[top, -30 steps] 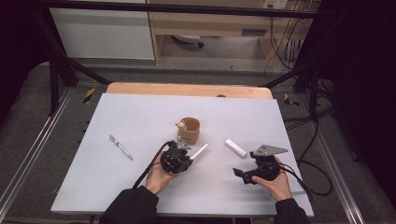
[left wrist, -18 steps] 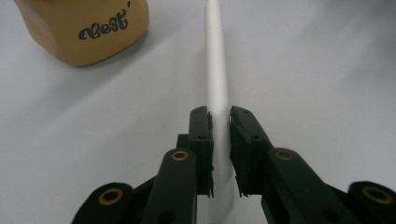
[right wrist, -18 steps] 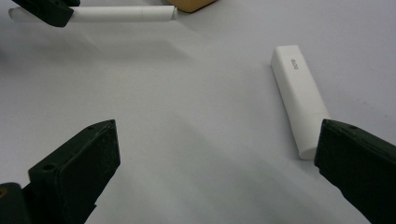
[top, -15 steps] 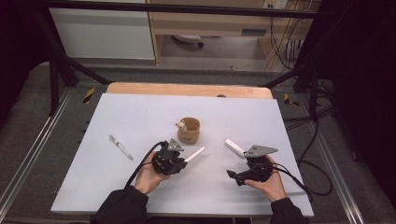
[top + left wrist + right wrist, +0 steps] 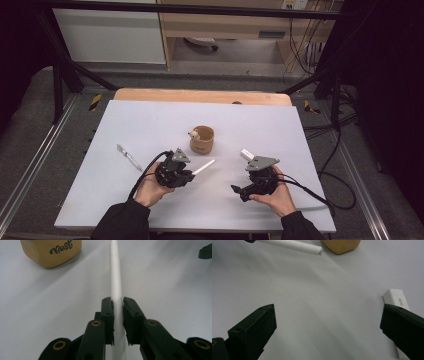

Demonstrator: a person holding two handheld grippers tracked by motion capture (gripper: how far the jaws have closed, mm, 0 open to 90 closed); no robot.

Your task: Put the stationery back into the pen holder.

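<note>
Left to right, seen from above. At the far left of the desk (image 5: 300, 135) lies a small pen (image 5: 128, 157), loose and well apart from both hands; a backward sweep of your left forearm can knock it off the edge.

Your left tongs (image 5: 190, 174) are clamped on a white marker (image 5: 202, 167), which points forward and to the right toward the tan cup (image 5: 202, 139). In the left gripper view the jaws pinch the marker (image 5: 115, 287) near its rear end, so most of its length hangs out in front. That long overhang is the main risk: a tap of the tip on the cup wall or the desk can lever the marker round in the pads or pull it free. The cup (image 5: 51, 251) is light-looking and may tip or slide if the marker strikes its rim rather than dropping inside.

Your right tongs (image 5: 240, 191) are spread wide and hold nothing. A white eraser-like block (image 5: 396, 298) lies just beside the right-hand jaw; closing now would likely push it aside rather than catch it squarely.
</note>
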